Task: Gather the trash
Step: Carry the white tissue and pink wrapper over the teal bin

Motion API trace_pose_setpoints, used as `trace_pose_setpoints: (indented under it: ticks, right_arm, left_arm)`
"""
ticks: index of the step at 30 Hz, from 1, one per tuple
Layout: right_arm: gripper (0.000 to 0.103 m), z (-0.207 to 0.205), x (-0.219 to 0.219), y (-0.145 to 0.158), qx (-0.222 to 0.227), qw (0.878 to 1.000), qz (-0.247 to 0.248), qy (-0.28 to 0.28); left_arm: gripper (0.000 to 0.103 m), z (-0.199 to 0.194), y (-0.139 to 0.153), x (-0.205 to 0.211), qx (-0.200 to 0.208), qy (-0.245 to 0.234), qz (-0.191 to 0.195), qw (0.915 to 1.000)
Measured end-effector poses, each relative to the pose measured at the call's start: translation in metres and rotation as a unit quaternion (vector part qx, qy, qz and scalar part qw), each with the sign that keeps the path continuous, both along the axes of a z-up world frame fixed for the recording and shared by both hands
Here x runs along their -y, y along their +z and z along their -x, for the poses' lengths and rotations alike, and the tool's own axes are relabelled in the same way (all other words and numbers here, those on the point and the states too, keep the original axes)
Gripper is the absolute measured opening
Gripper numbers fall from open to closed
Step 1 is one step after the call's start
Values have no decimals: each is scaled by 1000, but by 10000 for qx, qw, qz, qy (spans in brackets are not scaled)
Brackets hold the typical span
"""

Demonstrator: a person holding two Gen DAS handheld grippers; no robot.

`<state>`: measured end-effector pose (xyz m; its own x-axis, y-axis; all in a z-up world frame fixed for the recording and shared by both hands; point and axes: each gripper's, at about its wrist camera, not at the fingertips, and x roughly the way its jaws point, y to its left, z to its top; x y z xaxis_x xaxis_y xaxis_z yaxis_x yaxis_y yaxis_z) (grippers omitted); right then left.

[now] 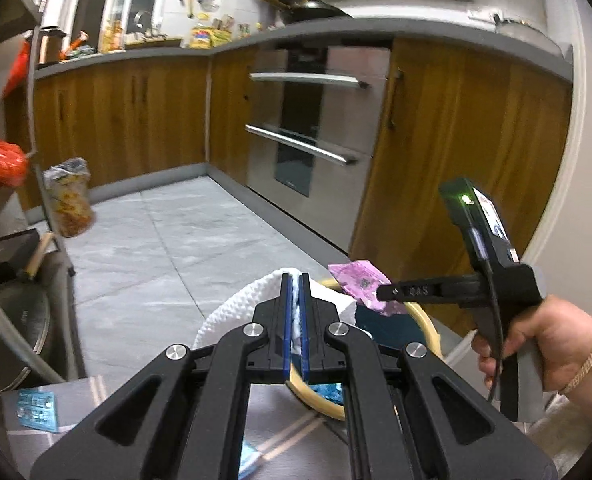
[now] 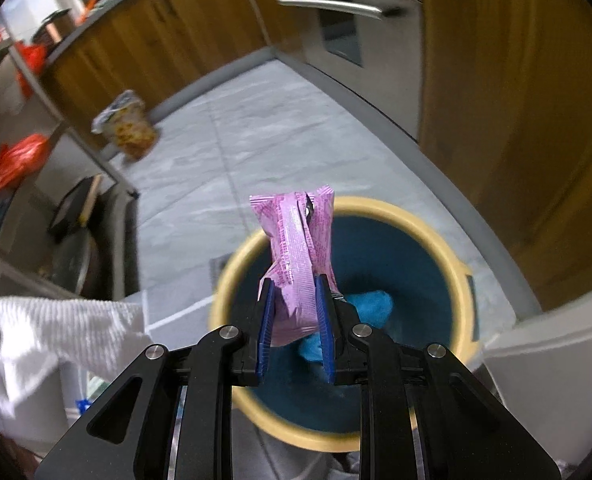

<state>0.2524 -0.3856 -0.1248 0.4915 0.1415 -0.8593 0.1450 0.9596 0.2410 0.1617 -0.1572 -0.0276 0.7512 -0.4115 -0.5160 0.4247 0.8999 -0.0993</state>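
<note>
My left gripper (image 1: 295, 280) is shut on a white paper towel (image 1: 236, 308), which bulges out to its left. The towel (image 2: 56, 328) also shows at the lower left of the right wrist view. My right gripper (image 2: 294, 284) is shut on a crumpled pink wrapper (image 2: 296, 240), held above a round bin (image 2: 460, 276) with a cream rim and a blue inside. Something blue (image 2: 370, 306) lies in the bin. In the left wrist view the right gripper (image 1: 380, 292) comes in from the right with the pink wrapper (image 1: 358, 280), a hand (image 1: 552, 344) on its grip, over the bin's rim (image 1: 426, 320).
Grey floor tiles (image 1: 168, 248) run to wooden cabinets (image 1: 128, 112) and a steel oven (image 1: 312, 128). A printed snack bag (image 1: 70, 200) stands on the floor at the left. A metal rack (image 2: 76, 136) with red bags (image 2: 12, 164) lines the left side. A blue packet (image 1: 36, 406) lies at lower left.
</note>
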Motion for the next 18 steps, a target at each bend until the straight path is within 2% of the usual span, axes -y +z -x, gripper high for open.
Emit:
trace_pose_setpoints:
  ticks: [9, 18]
  right_arm:
    - [22, 1, 21, -26, -457, 9985, 165, -236]
    - [22, 2, 19, -38, -678, 9972, 274, -182]
  left_arm:
    - [3, -3, -54, 51, -528, -494, -583, 9957]
    - [3, 1, -94, 74, -891, -836, -1043, 9870]
